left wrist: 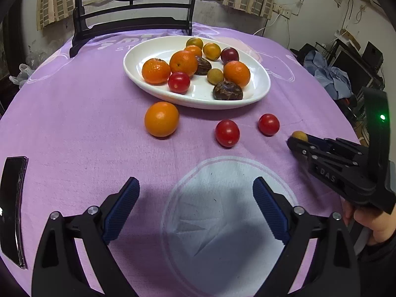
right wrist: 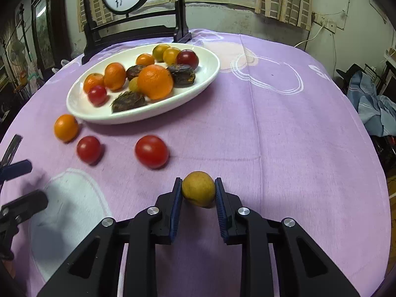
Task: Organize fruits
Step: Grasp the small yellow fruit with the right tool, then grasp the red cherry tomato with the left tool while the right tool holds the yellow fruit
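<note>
Right claw [right wrist: 198,191] pinches a small yellow fruit [right wrist: 198,188] low over the table [right wrist: 272,136] (purple cloth), w/ 2 red tomatoes [right wrist: 151,151] and an orange [right wrist: 65,127] loose nearby, in front of the white plate [right wrist: 81,113]. Left claw [left wrist: 195,208] spread wide, holding nothing.

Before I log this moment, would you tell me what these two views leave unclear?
- Yellow fruit: left wrist view, mostly hidden behind the right gripper.
- Whether that fruit is lifted off the tablecloth: right wrist view, underside unseen.
- Left gripper: right wrist view, blurred, cut by the edge.
</note>
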`<state>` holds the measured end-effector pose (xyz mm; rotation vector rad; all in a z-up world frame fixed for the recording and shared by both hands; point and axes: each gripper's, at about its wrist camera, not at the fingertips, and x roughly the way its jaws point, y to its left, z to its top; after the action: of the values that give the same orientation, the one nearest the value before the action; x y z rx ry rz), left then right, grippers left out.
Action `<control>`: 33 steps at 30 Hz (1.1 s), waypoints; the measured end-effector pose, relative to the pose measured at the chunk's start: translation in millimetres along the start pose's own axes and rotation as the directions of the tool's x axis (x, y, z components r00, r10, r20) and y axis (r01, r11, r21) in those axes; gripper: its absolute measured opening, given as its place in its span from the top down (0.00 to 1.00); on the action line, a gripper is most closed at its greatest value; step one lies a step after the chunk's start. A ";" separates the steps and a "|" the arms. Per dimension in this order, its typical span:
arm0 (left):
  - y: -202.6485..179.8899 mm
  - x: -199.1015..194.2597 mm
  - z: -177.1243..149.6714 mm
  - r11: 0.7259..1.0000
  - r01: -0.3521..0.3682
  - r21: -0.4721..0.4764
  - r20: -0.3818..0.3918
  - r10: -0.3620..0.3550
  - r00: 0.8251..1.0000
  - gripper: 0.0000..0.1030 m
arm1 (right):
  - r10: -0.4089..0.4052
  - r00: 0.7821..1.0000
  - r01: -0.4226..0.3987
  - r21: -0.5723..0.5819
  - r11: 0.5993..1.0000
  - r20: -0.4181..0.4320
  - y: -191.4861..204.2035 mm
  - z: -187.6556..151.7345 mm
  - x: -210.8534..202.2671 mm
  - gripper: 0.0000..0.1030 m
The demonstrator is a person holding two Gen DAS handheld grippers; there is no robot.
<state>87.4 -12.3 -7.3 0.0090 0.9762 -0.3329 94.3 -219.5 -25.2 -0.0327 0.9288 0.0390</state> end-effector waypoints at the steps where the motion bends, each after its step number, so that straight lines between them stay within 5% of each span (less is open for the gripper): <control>1: -0.3 1.5 -0.4 1.000 0.008 -0.001 -0.008 -0.008 1.000 0.12 | 0.013 1.000 -0.013 0.001 1.000 0.000 1.4 -3.2 -3.5 0.74; 16: -23.1 21.9 3.4 0.999 0.017 0.046 -0.073 -0.014 0.997 0.18 | 0.097 0.995 -0.097 -0.018 0.995 0.010 12.3 -36.0 -31.0 0.74; 20: -38.1 40.0 22.3 0.996 -0.024 0.085 -0.085 0.032 0.996 0.32 | 0.077 0.997 -0.076 -0.042 0.996 0.014 17.3 -40.8 -32.1 0.74; 25: -49.6 60.8 40.0 0.988 -0.100 0.121 -0.075 0.110 0.991 0.37 | 0.079 0.997 -0.078 -0.053 0.996 0.013 16.7 -42.0 -31.9 0.74; 27: -51.7 63.6 43.5 0.985 -0.113 0.129 -0.067 0.122 0.990 0.45 | 0.076 0.997 -0.076 -0.057 0.996 0.012 17.2 -42.0 -31.6 0.74; 31: -55.5 58.8 45.9 0.981 -0.118 0.154 -0.054 0.128 0.990 0.76 | 0.072 0.997 -0.071 -0.064 0.995 0.013 18.6 -41.9 -31.9 0.74; 33: -60.4 52.6 42.0 0.978 -0.098 0.183 -0.064 0.111 0.992 0.76 | 0.073 0.997 -0.072 -0.064 0.995 0.013 18.5 -42.1 -32.4 0.74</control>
<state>131.5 -90.5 -17.8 0.2374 1.0124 -0.3245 40.4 -203.5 -24.7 -0.0572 0.9127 0.1363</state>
